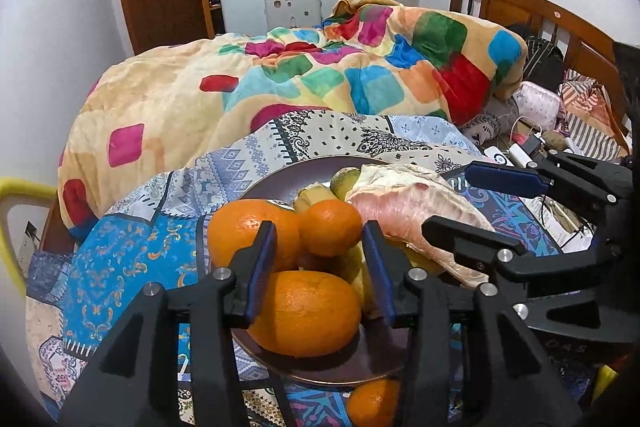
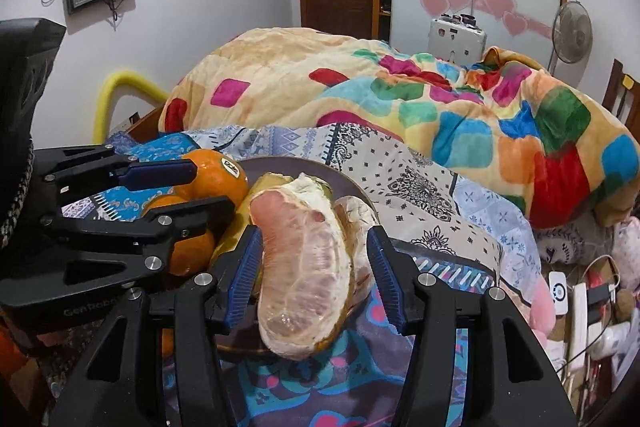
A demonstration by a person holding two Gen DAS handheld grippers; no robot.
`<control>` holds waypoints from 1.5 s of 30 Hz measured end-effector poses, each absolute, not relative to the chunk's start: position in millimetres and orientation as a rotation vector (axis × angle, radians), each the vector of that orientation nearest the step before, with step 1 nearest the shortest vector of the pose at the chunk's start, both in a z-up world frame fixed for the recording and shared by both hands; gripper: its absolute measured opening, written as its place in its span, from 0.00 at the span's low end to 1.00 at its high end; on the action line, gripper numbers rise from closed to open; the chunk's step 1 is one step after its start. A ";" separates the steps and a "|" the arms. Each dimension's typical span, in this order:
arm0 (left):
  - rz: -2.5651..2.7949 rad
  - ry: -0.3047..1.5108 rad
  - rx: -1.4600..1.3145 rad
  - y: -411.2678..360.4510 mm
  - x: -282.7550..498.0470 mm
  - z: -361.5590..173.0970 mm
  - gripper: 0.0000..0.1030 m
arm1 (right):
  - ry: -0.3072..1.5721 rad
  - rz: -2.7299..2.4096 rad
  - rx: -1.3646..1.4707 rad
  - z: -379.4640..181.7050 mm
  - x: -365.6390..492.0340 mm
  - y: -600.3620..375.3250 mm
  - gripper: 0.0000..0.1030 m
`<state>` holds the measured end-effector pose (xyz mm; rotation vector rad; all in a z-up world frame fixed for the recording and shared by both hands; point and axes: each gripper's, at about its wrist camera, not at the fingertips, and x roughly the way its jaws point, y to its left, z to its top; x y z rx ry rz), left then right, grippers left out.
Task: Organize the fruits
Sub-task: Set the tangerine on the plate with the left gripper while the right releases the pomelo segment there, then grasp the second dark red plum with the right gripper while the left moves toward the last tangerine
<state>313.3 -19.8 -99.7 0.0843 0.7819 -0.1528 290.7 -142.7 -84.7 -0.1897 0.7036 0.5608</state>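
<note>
Near orange (image 1: 304, 311) between left gripper (image 1: 320, 267) pads, spread, ungripped; peeled pomelo segment (image 2: 308, 267) between right gripper (image 2: 316, 275) pads, likewise spread. All heaped on dark plate (image 1: 360, 363) directly ahead. Likely pick-up step; next: close, lift clear. "Dole" sticker on far orange (image 2: 216, 175).

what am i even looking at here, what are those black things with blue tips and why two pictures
Those are two hand-held claws, each with a camera looking along its blue fingers; a person holds them, and no robot arm is involved. One picture is from the left claw, open around an orange. The other is from the right claw, open around a peeled pomelo piece. Neither grips yet. Both fruits sit on a dark plate on a patterned bedsheet, with more oranges.
</note>
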 end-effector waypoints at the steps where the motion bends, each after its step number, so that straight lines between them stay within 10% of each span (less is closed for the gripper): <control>1: -0.152 0.781 0.086 -19.6 312.5 -99.5 0.44 | 0.703 0.562 -0.187 -84.6 290.6 -143.4 0.49; 45: -0.097 0.733 0.026 -0.6 150.0 -91.6 0.64 | 0.687 0.545 -0.143 -84.6 165.4 -163.8 0.55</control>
